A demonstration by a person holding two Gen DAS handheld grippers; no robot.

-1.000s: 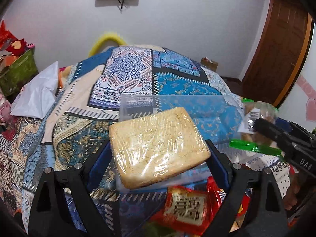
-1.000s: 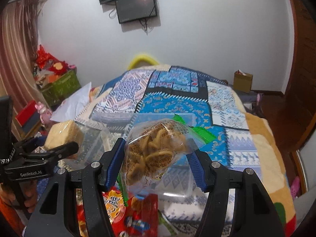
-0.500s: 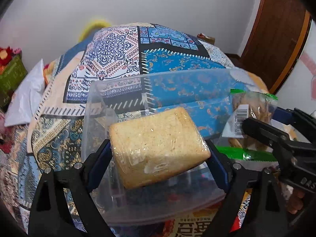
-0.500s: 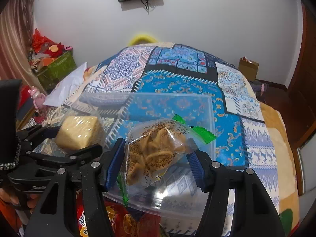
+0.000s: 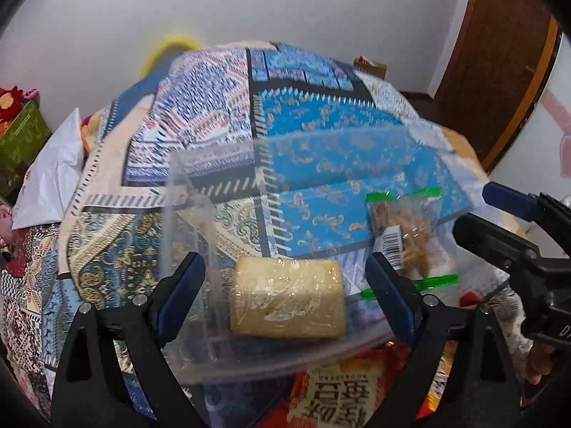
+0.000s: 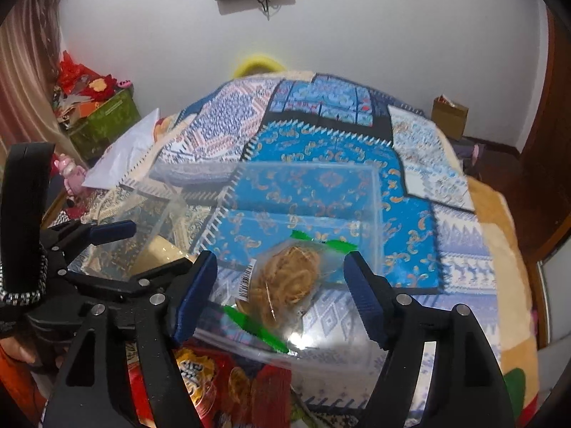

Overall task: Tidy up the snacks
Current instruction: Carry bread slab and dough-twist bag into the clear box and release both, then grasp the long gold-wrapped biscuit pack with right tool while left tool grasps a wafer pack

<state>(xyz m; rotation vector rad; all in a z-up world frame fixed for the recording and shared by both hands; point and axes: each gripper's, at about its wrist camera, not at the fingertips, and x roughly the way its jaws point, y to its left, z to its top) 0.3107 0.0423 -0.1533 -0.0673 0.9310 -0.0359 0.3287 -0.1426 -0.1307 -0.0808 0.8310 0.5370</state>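
Two snacks lie in a clear bin (image 5: 221, 349) on a patterned quilt (image 6: 321, 142), each between the spread, empty jaws of a handheld gripper. The wrapped cake (image 5: 287, 297) sits centred ahead of the left gripper (image 5: 285, 285), its long axis running across from one blue pad to the other, with a clear gap on both sides. The ring-snack bag (image 6: 285, 285) lies just ahead of the right gripper (image 6: 282, 289), tilted so its green seals point toward the far right and near left, nearer the left pad than the right. Both items appear released, so the next move likely turns on backing each gripper straight out without dragging its snack. The left view shows the bag (image 5: 403, 239) beyond its right jaw and the right gripper's fingers (image 5: 506, 199) standing off beside it; the right view hides most of the cake (image 6: 157, 253) behind the left gripper (image 6: 117, 249) but reveals red packets (image 6: 228, 385) waiting below the bin's near wall.
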